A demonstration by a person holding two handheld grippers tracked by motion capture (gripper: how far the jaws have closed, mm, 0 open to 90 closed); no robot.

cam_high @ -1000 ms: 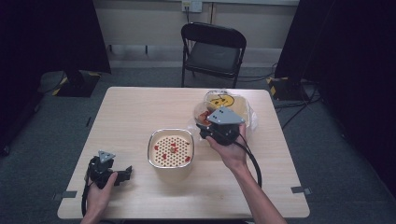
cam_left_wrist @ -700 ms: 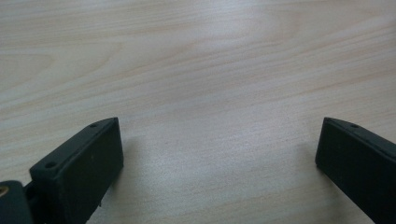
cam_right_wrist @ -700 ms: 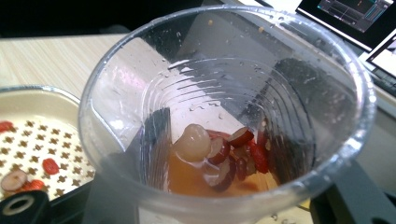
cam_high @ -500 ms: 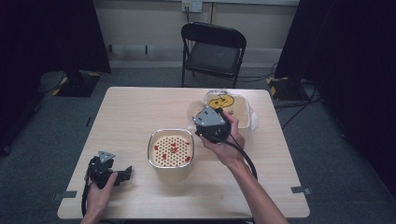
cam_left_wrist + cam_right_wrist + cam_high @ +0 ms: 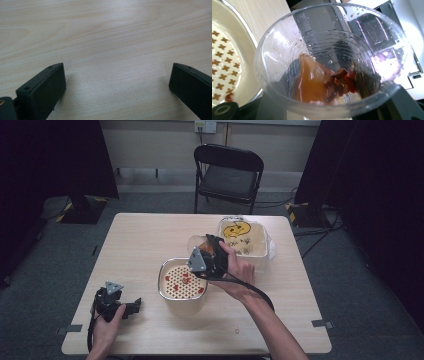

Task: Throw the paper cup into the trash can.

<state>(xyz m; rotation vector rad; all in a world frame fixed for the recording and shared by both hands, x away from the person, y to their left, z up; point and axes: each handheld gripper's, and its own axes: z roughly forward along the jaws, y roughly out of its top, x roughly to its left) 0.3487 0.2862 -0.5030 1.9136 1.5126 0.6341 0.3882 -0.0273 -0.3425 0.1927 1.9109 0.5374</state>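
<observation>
From the high view, the right hand-held gripper (image 5: 209, 256) is raised above the middle of the counter (image 5: 150, 235), holding a clear cup (image 5: 197, 243) tipped on its side. The cup's mouth points toward the counter's left, and it hangs just over the far right edge of the strainer bowl (image 5: 182, 281). That bowl is cream with a perforated insert and a few red bits lying on it. Behind the right hand (image 5: 240, 270) sits a tub (image 5: 245, 237) with a yellow print, partly hidden by the hand and gripper. The left hand-held gripper (image 5: 131, 307) rests on the counter near its front left corner, well apart from the bowl, its jaws pointing right; how far they part is hard to judge here.

In the left gripper view, the two black jaws stand wide apart with nothing between them, just bare pale wood.

In the right gripper view, the cup (image 5: 329, 65) sits right against the camera, gripped by its lower end; the jaws are mostly hidden behind the plastic. Inside are orange liquid and dark red pieces (image 5: 339, 82), with droplets on the wall. The bowl (image 5: 227, 62) is cut off at the left edge, showing cross-shaped holes. What lies beyond the cup is blurred through the plastic.
</observation>
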